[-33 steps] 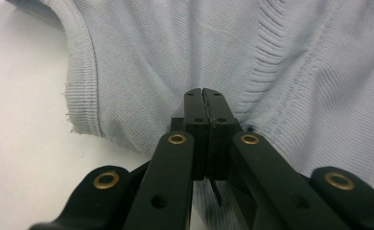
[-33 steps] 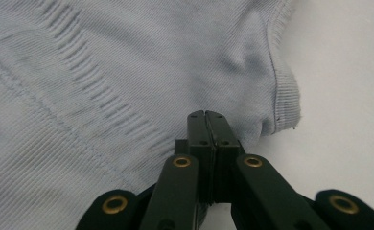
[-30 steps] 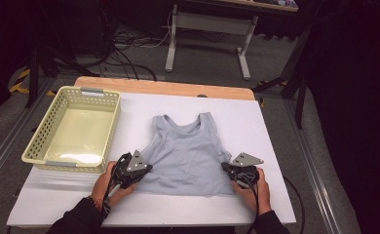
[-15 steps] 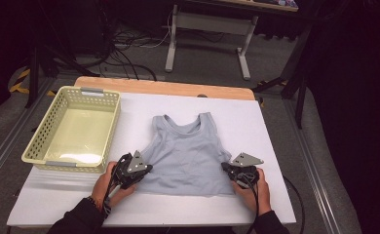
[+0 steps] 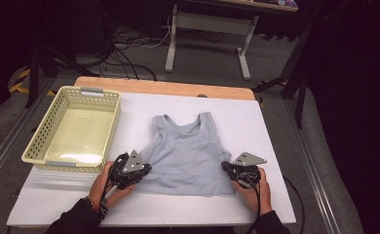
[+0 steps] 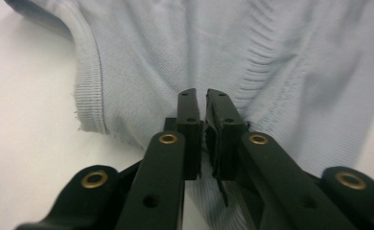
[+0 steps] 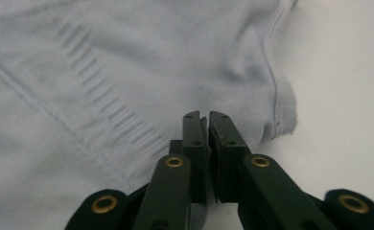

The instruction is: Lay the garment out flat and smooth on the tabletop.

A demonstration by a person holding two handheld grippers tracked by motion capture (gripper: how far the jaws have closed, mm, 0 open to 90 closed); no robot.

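A pale blue-grey tank top lies flat on the white table, neck away from me. My left gripper rests at its lower left edge, and my right gripper at its lower right edge. In the left gripper view the black jaws stand a narrow slit apart over the ribbed cloth, having just been opening; no cloth shows between them. In the right gripper view the jaws are parted by a thin slit above the cloth near its side seam, having just been opening as well.
A pale yellow plastic basket with nothing in it stands at the table's left. A wooden strip runs along the far edge. Bare white table lies right of the tank top and in front of it. Cables and a table frame stand beyond.
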